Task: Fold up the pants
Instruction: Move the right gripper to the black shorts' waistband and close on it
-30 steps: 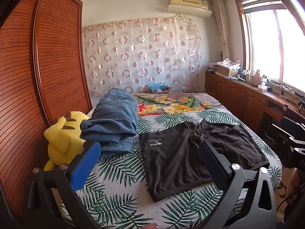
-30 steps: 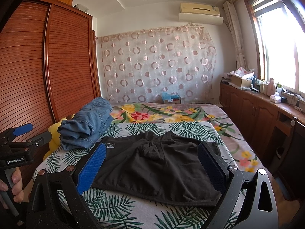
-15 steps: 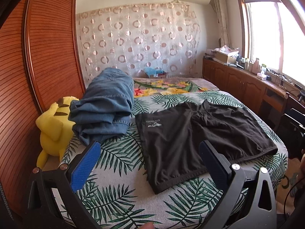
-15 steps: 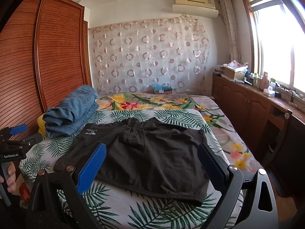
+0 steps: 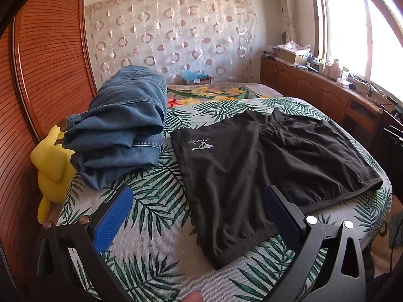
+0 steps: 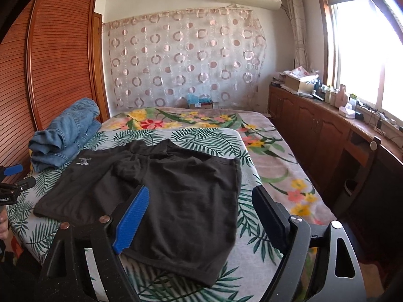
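A pair of black shorts [image 5: 254, 168] with a small white logo lies spread flat on the leaf-print bed cover [image 5: 151, 226]; it also shows in the right wrist view [image 6: 171, 193]. My left gripper [image 5: 199, 201] is open and empty, hovering above the near left corner of the shorts. My right gripper [image 6: 201, 198] is open and empty, hovering above the near right part of the shorts. The left gripper also shows at the left edge of the right wrist view [image 6: 12, 178].
A pile of blue jeans [image 5: 121, 125] lies left of the shorts, next to a yellow plush toy [image 5: 53, 168] and a wooden wardrobe [image 5: 42, 58]. A wooden cabinet [image 6: 327, 130] with clutter runs under the window on the right. A floral blanket [image 6: 191, 118] covers the far bed.
Both grippers have moved forward and down toward the bed, so the shorts look larger and nearer. Both stay open. The shorts have not moved.
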The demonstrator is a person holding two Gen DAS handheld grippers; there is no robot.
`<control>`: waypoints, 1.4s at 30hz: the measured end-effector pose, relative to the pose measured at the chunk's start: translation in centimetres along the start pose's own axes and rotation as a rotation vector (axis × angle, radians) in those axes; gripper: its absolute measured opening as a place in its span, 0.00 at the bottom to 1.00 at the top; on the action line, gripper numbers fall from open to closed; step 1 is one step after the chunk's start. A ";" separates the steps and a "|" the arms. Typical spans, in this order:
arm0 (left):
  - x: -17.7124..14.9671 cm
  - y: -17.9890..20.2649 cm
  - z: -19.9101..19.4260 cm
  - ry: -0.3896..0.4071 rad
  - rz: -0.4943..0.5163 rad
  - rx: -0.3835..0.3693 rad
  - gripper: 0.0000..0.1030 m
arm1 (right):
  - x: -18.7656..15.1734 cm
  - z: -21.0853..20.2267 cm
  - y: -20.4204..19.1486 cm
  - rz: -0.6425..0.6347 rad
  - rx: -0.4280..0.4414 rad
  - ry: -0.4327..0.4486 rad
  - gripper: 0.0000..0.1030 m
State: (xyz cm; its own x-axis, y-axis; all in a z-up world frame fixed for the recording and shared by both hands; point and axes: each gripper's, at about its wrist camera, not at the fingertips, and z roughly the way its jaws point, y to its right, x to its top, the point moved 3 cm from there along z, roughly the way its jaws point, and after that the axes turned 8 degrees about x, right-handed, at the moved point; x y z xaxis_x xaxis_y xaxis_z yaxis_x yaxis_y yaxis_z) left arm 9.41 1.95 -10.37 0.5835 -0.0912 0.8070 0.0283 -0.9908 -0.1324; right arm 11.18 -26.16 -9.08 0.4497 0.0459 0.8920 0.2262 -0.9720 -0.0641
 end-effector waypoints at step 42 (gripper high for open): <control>4.3 6.1 6.3 -0.097 0.089 -0.163 1.00 | 4.4 10.4 5.5 -0.088 0.254 -0.402 0.04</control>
State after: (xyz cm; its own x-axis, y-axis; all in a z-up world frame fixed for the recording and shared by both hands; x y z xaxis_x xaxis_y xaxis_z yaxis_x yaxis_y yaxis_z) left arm 17.22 -3.89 -11.29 0.6532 -0.1769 0.7363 -0.1541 -0.9830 -0.0994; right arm 23.38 -28.91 -10.12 0.7062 0.2594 0.6588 0.4597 -0.8757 -0.1479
